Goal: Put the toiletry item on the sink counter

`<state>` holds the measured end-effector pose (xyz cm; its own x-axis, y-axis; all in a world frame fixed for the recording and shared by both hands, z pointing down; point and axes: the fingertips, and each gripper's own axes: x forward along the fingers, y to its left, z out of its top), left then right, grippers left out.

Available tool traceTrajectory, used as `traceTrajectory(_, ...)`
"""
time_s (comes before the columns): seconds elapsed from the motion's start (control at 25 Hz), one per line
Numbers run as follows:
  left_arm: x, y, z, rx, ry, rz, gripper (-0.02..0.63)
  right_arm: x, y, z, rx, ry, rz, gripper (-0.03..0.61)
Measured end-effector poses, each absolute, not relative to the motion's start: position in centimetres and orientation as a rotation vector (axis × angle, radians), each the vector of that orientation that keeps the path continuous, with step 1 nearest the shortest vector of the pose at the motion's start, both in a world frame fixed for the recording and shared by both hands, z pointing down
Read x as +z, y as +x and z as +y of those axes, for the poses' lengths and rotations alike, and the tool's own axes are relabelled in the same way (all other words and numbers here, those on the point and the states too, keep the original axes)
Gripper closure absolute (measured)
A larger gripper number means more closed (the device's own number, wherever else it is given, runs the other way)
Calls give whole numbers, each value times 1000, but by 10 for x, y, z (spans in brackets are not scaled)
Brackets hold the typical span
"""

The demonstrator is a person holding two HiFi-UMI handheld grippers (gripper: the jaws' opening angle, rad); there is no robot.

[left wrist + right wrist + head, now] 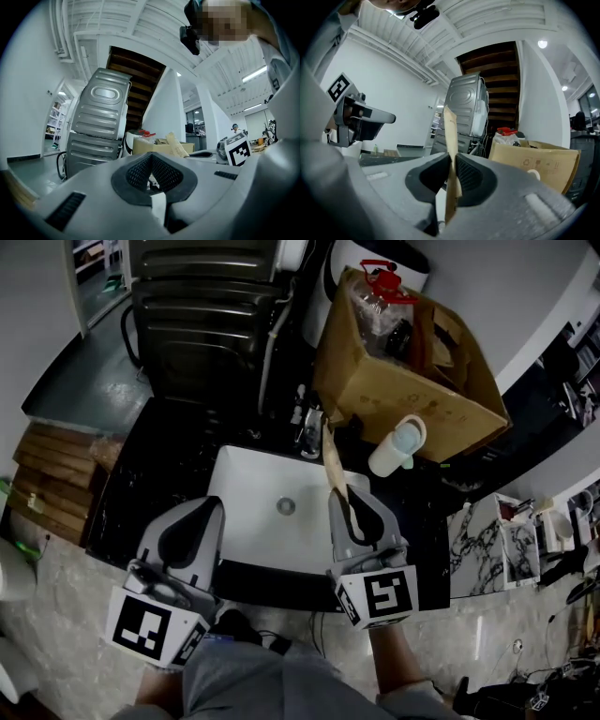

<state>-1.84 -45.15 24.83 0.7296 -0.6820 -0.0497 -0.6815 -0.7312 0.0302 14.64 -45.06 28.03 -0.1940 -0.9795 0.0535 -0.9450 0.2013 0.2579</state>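
Note:
A long flat tan paper packet point(333, 460) is the toiletry item. My right gripper point(352, 507) is shut on its lower part, and it sticks up and away over the right side of the white sink basin point(246, 486). In the right gripper view the packet point(450, 133) stands upright, pinched between the two dark pads point(469, 176). My left gripper point(200, 521) hovers over the basin's front left corner. Its pads point(164, 176) meet with nothing between them. The black counter point(150, 474) surrounds the basin.
A faucet point(309, 423) stands behind the basin. A white cup-like container point(398, 446) lies on the counter at the right, in front of an open cardboard box point(403, 390) with a red-capped bottle. A grey metal appliance point(202, 315) is behind, and wooden planks point(56, 479) at the left.

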Motion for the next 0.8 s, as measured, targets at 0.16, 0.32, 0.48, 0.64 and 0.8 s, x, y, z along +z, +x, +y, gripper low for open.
traceTrajectory(0.16,256,-36,-476,-90,2889,-1171,609,293,134,-491,-264,1793,-2247,540)
traceTrajectory(0.32,267,-50,-494,-65,2872,-1166,609,310,123,-527,-235,1742,-2236,540)
traceTrajectory(0.48,265,-59,-506,-127,2875,-1127,609,327,110,-560,-242,1682,-2211,540)
traceTrajectory(0.64,268,-67,-516,-122,2869,-1127,609,340,99,-588,-244,1617,-2191,541)
traceTrajectory(0.8,269,-79,-526,-111,2859,-1141,609,354,87,-616,-272,1564,-2172,540)
